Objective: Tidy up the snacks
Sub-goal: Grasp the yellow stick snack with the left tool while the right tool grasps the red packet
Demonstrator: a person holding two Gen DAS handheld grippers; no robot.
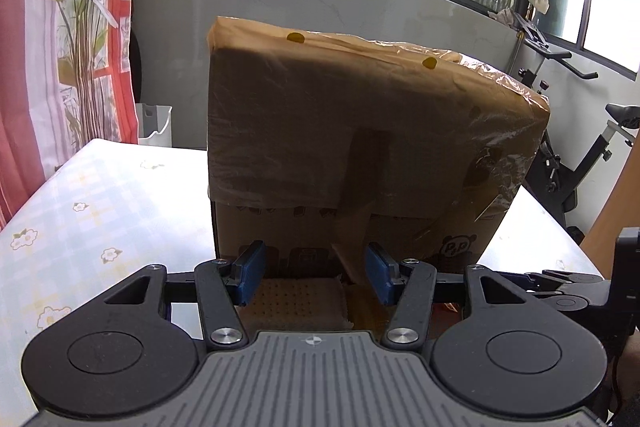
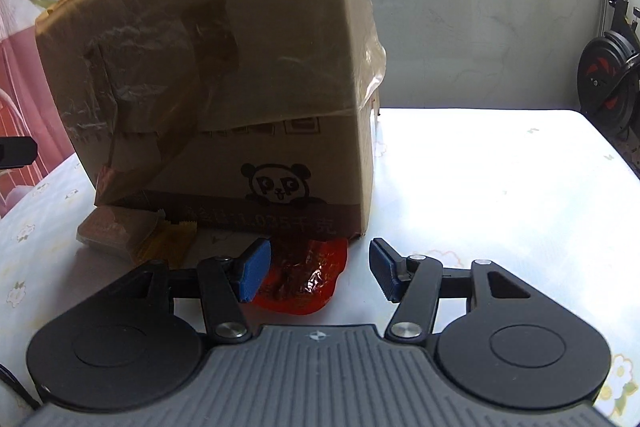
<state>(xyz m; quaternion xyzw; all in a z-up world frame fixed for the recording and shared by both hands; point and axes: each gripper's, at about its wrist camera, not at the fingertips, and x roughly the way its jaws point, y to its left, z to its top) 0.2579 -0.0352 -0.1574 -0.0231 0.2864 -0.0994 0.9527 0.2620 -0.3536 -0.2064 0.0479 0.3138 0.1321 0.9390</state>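
left gripper [image 1: 315,273] angled down, jaws parted about halfway, blue pads [image 1: 250,273] clear, nothing pinched. right gripper [image 2: 316,273] same downward tilt, jaws parted halfway, pads [image 2: 253,275] gripping nothing.

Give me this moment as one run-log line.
left gripper: open, over cracker pack | right gripper: open, red snack pouch between fingers, ungripped | cardboard box: on table
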